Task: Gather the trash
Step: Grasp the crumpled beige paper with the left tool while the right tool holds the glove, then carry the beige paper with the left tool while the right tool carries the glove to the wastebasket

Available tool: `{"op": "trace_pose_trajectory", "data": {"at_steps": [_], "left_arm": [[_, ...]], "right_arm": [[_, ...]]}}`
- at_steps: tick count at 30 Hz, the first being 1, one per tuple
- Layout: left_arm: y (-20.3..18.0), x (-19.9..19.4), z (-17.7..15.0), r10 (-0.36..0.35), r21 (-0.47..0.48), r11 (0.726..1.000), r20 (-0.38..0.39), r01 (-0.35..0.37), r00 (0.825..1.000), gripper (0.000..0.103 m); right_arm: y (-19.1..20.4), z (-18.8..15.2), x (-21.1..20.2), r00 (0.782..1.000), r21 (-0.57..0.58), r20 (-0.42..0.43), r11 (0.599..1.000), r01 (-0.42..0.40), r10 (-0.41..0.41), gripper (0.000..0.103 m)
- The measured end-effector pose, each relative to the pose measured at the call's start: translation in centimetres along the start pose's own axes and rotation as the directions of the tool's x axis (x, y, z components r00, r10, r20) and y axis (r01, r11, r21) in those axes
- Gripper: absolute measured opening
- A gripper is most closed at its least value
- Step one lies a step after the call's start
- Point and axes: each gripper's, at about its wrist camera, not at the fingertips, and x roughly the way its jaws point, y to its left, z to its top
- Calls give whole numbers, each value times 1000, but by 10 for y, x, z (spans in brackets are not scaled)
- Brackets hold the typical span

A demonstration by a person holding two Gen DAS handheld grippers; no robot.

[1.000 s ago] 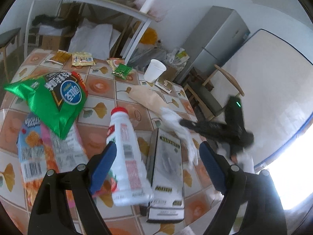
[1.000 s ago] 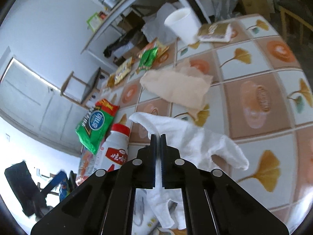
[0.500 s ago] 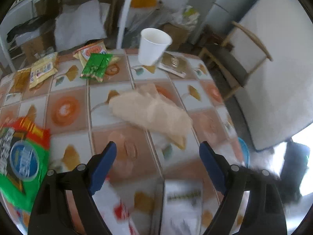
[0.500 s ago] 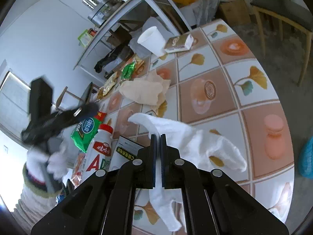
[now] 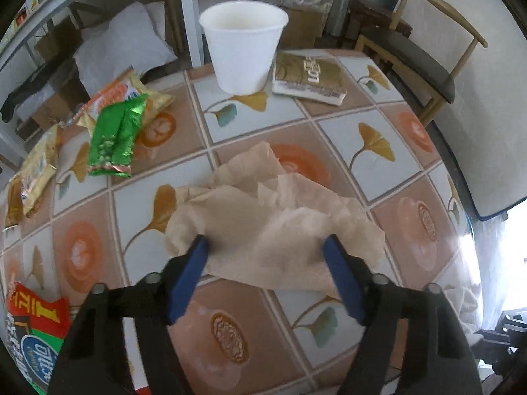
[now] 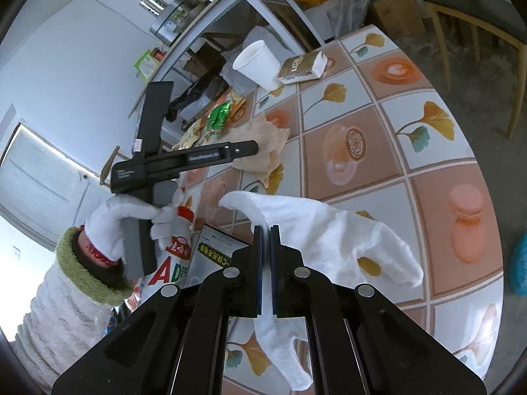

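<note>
A crumpled brown paper napkin (image 5: 263, 204) lies mid-table on the tiled tablecloth (image 5: 378, 131). My left gripper (image 5: 265, 240) points down over it, and its blue fingers (image 5: 189, 279) straddle the napkin's near edge. The jaws are closing with the paper between them, not squeezed. In the right wrist view the left gripper (image 6: 252, 147), held by a white-gloved hand (image 6: 122, 220), reaches onto that napkin (image 6: 266, 151). My right gripper (image 6: 266, 230) is shut on a white glove (image 6: 329, 230), which hangs limp over the table.
Behind the napkin stand a white paper cup (image 5: 243, 49) and a gold packet (image 5: 308, 77). A green wrapper (image 5: 115, 135) and other snack wrappers lie far left. A milk bottle (image 6: 179, 240) and a black box (image 6: 217, 253) sit near the right gripper. A chair (image 5: 411, 56) stands beyond the table's right edge.
My left gripper swung from the bottle and black box across the table, dropped onto the brown napkin, and its jaws narrowed. The right gripper kept its hold on the white glove.
</note>
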Motion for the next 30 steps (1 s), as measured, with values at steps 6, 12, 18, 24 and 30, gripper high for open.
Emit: {"op": "trace_pose_trajectory", "data": {"at_steps": [6, 12, 18, 24, 30], "left_arm": [[-9, 3, -5, 45, 74, 996, 4, -45, 999, 49], [-13, 1, -4, 32, 101, 994, 8, -33, 999, 19], [-25, -10, -10, 26, 154, 988, 11, -27, 1000, 9], [-40, -56, -28, 17, 217, 975, 100, -38, 995, 8], [-57, -109, -57, -40, 244, 970, 190, -8, 981, 8]], "right_arm": [[-1, 0, -1, 1000, 0, -3, 1000, -1, 1, 3], [-1, 1, -3, 1000, 9, 2, 1000, -1, 1, 3], [1, 5, -11, 1000, 20, 16, 1000, 3, -4, 3], [4, 6, -27, 999, 19, 51, 1000, 8, -9, 3], [8, 4, -46, 996, 22, 94, 1000, 3, -5, 3]]}}
